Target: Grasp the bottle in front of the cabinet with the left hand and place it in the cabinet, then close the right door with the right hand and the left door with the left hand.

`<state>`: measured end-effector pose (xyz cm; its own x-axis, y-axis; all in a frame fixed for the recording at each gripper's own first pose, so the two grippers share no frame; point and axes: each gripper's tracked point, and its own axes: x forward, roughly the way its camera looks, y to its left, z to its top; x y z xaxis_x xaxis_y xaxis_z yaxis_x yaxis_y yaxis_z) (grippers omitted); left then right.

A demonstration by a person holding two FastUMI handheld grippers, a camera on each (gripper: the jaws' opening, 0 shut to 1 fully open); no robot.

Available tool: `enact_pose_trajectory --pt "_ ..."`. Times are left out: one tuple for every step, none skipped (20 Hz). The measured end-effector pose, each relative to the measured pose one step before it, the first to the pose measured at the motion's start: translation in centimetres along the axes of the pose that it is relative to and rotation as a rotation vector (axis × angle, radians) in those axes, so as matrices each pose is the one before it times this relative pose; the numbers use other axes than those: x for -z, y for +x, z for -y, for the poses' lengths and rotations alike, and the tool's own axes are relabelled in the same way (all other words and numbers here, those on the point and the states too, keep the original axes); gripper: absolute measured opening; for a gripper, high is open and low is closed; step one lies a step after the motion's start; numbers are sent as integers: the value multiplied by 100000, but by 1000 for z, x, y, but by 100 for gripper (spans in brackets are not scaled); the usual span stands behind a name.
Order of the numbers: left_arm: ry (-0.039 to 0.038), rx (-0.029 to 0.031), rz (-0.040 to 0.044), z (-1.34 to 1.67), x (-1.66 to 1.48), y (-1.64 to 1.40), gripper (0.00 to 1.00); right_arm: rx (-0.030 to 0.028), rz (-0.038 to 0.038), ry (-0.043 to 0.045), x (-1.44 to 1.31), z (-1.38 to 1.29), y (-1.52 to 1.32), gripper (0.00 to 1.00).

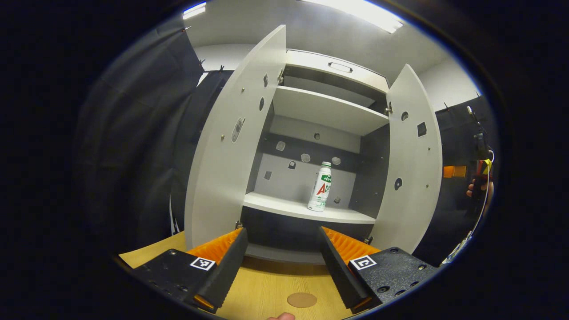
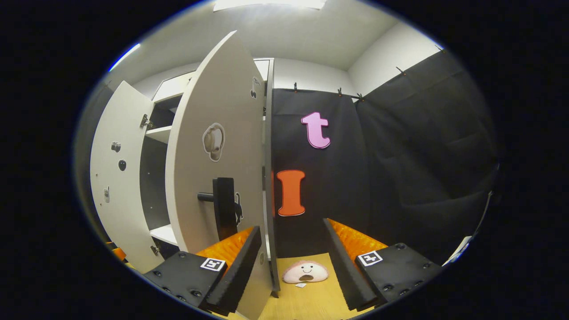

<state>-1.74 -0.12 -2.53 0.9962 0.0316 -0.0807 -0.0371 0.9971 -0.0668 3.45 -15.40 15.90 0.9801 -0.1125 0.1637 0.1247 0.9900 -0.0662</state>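
Wooden surface (image 1: 262,289) runs under both my claws, pale and plain, with a small round brown disc (image 1: 302,300) lying on it close to me in the left gripper view. My left claw (image 1: 282,262) is spread wide and grips nothing, pointing straight at the cabinet (image 1: 331,71). In the right gripper view my right claw (image 2: 291,262) is likewise released, its left finger (image 2: 235,271) just beside the near edge of the right door (image 2: 213,186); I cannot tell whether it touches. Between those fingers, on the surface, lies a small pink plush toy (image 2: 305,272) with a stitched smile.

Farther in, the right door carries a dark handle (image 2: 222,206) on its outer face, and both it and the left door (image 1: 231,146) stand swung open. Beyond them the bottle (image 1: 321,186) stands upright on the lower shelf (image 1: 284,206) inside the cabinet, right of centre and well apart from my left claw. An upper shelf (image 1: 324,109) sits above it. At the far right of the left gripper view I see a hand (image 1: 478,191) holding the other gripper. Black cloth (image 2: 400,155) hangs behind.
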Motion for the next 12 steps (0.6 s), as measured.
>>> enact_pose_trajectory --pt "234 -996 307 -333 -176 -5 95 -889 -437 97 84 -607 34 92" --pt "182 -919 382 -295 -225 -16 95 -1080 -316 100 41 -594 82 92" --pt "188 -757 237 -199 -182 -5 95 -1108 -372 232 25 -559 82 81" --pt "301 -513 298 -181 -167 -239 95 -1303 21 681 74 -571 126 81" --pt "481 -538 373 -138 -169 -106 95 -1550 -104 1126 73 -518 167 81" --pt "457 -425 218 -164 -126 -95 95 -1322 -257 1501 136 -515 105 92" --pt "236 -441 212 -64 -142 -211 95 -1161 -540 1124 148 -439 154 92" --pt "119 -612 307 -175 -133 -148 95 -1030 -340 603 84 -404 99 92" --pt "188 -927 544 -256 -208 -136 95 -853 85 30 -28 -468 114 92" --pt "258 -849 685 -236 -205 -54 95 -812 218 -223 -19 -421 208 92" --pt "367 -281 189 -32 -206 -32 95 -720 216 1 71 -370 176 92" --pt "531 -289 29 -165 -30 -209 95 -729 -23 -80 98 -392 139 92"
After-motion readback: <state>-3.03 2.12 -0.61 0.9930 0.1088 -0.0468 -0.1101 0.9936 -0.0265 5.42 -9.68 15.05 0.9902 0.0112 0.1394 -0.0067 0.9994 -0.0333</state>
